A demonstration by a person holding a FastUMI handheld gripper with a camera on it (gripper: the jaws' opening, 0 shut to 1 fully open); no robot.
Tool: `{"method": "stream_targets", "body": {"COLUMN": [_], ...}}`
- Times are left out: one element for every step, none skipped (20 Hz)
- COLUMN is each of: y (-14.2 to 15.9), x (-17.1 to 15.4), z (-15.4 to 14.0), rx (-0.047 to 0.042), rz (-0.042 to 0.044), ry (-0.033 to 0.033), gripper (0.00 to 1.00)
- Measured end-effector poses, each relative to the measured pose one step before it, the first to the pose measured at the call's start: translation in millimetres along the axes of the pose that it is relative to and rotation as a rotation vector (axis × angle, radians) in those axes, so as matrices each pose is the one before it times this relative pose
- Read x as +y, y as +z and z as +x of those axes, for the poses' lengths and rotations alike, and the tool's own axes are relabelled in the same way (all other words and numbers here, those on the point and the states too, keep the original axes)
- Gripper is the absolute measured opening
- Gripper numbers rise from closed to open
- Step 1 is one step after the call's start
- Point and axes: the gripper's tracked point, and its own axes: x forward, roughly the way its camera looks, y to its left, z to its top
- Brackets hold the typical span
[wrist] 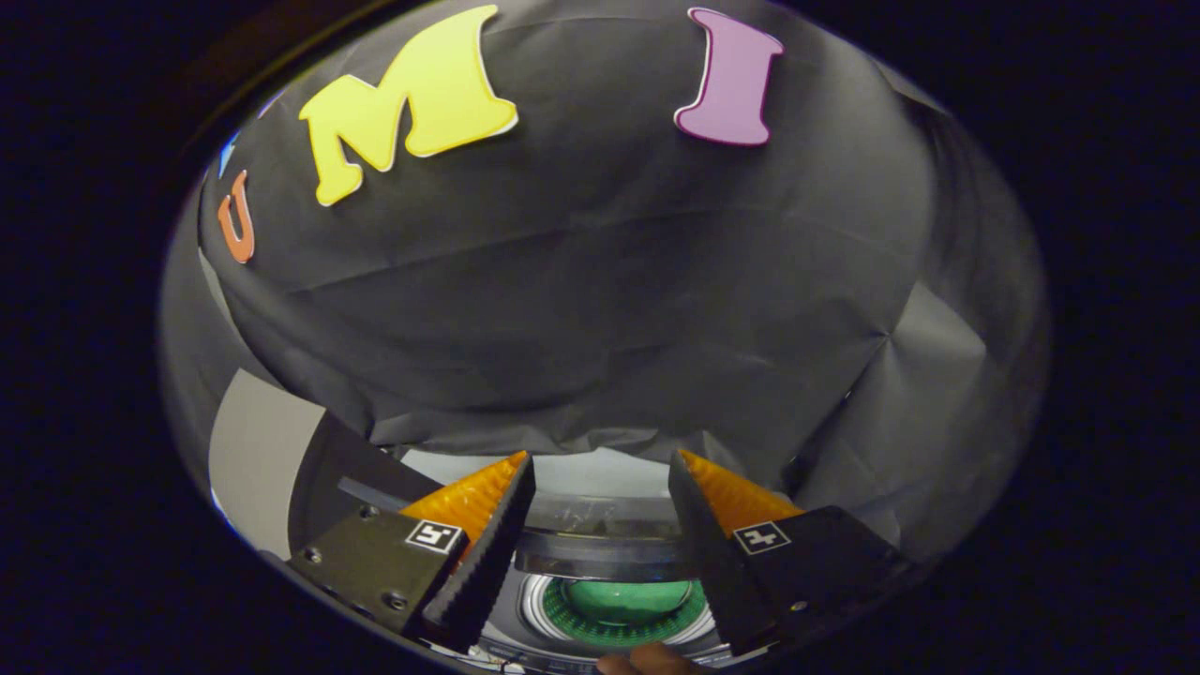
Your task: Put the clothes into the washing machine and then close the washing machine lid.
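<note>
One tool (600,487) is seen spread, nothing pinched, above one washing machine (600,558) whose drum (621,602) holds one green garment.

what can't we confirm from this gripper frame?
- Clothes: whether the green mass in the drum is a garment can't be told; the fingers cut off the drum's sides.
- Washer lid: a dim band between the open gripper's fingers; open or shut unclear.
- Hand: cut off at the edge below the drum; what it's doing is unknown.
</note>
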Motion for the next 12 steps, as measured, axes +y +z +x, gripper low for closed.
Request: {"method": "stream_targets", "body": {"y": [-0.63,0.04,-0.82,0.79,-1.12,-0.84,-0.72,-0.35,-3.94,-2.79,-3.31,-1.51], "x": [0.11,0.07,-1.61,-0.56,-0.38,0.05,-0.65,0.40,0.24,-0.39,-0.20,0.27], "z": [-0.17,-0.48,-1.12,-2.75,-3.02,-2.34,0.78,-0.74,-5.33,-3.58,-4.26,-2.10], "rx": [-0.00722,-0.01237,-0.01501,-0.01808,-0.02382,-0.01687,-0.01465,-0.00852,-0.00404,-0.00132,0.00086,-0.00045], "rz": [0.00336,-0.00677,-0.00938,0.00020,0.00073,-0.00363,-0.00249,0.00069,-0.00284,-0.00017,-0.00002,-0.00106], "ry": [-0.00409,-0.00409,-0.00286,0.00122,0.00130,-0.00042,-0.00040,-0.00045,0.00062,0.00041,0.00035,-0.00024], "gripper": [0.91,0.90,0.90,0.90,0.91,0.90,0.91,0.91,0.91,0.91,0.91,0.91]}}
